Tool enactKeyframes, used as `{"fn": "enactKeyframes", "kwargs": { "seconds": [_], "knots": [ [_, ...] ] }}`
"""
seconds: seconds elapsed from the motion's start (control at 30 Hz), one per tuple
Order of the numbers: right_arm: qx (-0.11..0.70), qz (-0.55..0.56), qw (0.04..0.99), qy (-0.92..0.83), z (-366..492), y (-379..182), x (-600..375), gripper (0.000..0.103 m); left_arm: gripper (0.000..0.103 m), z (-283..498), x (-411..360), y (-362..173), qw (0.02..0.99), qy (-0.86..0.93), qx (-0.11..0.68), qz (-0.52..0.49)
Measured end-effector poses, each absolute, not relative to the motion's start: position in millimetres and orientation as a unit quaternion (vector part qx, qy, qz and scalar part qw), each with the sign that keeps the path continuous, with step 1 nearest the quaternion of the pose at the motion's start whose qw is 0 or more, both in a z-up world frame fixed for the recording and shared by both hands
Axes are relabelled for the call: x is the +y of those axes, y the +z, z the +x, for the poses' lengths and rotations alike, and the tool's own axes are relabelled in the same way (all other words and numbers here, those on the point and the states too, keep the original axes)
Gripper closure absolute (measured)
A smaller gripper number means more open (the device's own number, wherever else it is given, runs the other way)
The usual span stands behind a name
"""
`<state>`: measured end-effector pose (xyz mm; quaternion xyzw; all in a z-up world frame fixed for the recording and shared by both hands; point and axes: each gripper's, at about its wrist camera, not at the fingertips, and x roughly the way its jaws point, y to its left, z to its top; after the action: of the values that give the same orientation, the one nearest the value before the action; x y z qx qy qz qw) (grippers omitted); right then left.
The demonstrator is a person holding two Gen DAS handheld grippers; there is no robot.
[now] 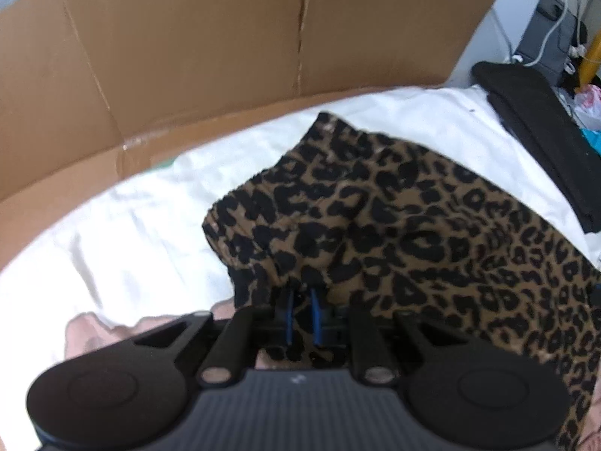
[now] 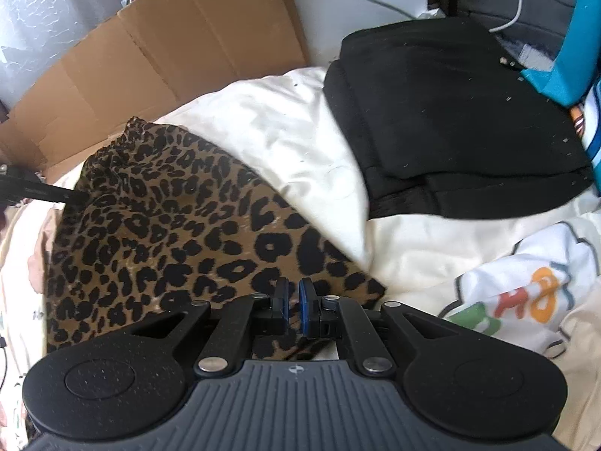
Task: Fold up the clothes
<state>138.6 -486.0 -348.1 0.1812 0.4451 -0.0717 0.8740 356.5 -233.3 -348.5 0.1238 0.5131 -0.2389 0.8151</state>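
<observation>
The left gripper (image 1: pixel 302 302) is pinched onto the near edge of the leopard-print garment (image 1: pixel 394 225), its blue pads buried in a bunched tuck of cloth, so the fabric rises from the white sheet (image 1: pixel 131 233) in a peak towards the tongs. The garment lies in the middle of the bed, in front of the flattened cardboard (image 1: pixel 188 37) that stands along the far side, with a folded black garment (image 2: pixel 450 112) well apart to its right. To make this fold clean, both held edges should probably travel together at the same height, keeping the cloth taut between them so that no slack ridge gets trapped underneath, and be laid down edge on edge before either grip lets go. The right gripper (image 2: pixel 292 293) sits at the garment's near right corner with its pads nearly together; a narrow gap shows between them with patterned cloth in it, and I cannot tell whether they truly press on it, so that hold looks the weaker one. Both hands point steeply down at the bed; the left gripper's finger reaches the cloth from the left edge of the right wrist view.
</observation>
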Motion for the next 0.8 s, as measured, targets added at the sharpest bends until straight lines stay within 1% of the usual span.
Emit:
{"fn": "enactKeyframes", "kwargs": {
  "seconds": [0.03, 0.07, 0.17, 0.3, 0.33, 0.4, 0.43, 0.6, 0.8],
  "knots": [
    [0.449, 0.189, 0.87, -0.073, 139, -351, -487, 0.086, 0.094, 360, -233, -353, 0.814, -0.238, 0.517, 0.115],
    [0.454, 0.196, 0.866, -0.074, 139, -355, -488, 0.087, 0.094, 364, -233, -357, 0.814, -0.239, 0.518, 0.108],
    [0.457, 0.195, 0.864, -0.079, 139, -360, -491, 0.089, 0.095, 369, -237, -361, 0.818, -0.242, 0.51, 0.113],
    [0.461, 0.18, 0.864, -0.09, 139, -361, -493, 0.092, 0.095, 367, -238, -352, 0.817, -0.237, 0.512, 0.117],
    [0.462, 0.179, 0.864, -0.093, 139, -361, -493, 0.092, 0.094, 363, -237, -347, 0.819, -0.237, 0.509, 0.118],
    [0.462, 0.18, 0.863, -0.1, 138, -358, -494, 0.092, 0.087, 352, -232, -336, 0.821, -0.243, 0.503, 0.114],
    [0.46, 0.179, 0.864, -0.102, 137, -355, -493, 0.09, 0.087, 345, -229, -331, 0.821, -0.251, 0.501, 0.11],
    [0.446, 0.182, 0.872, -0.093, 129, -344, -487, 0.089, 0.086, 310, -216, -315, 0.822, -0.276, 0.489, 0.095],
    [0.442, 0.172, 0.879, -0.053, 128, -339, -466, 0.088, 0.086, 268, -214, -317, 0.815, -0.305, 0.48, 0.111]
  ]
}}
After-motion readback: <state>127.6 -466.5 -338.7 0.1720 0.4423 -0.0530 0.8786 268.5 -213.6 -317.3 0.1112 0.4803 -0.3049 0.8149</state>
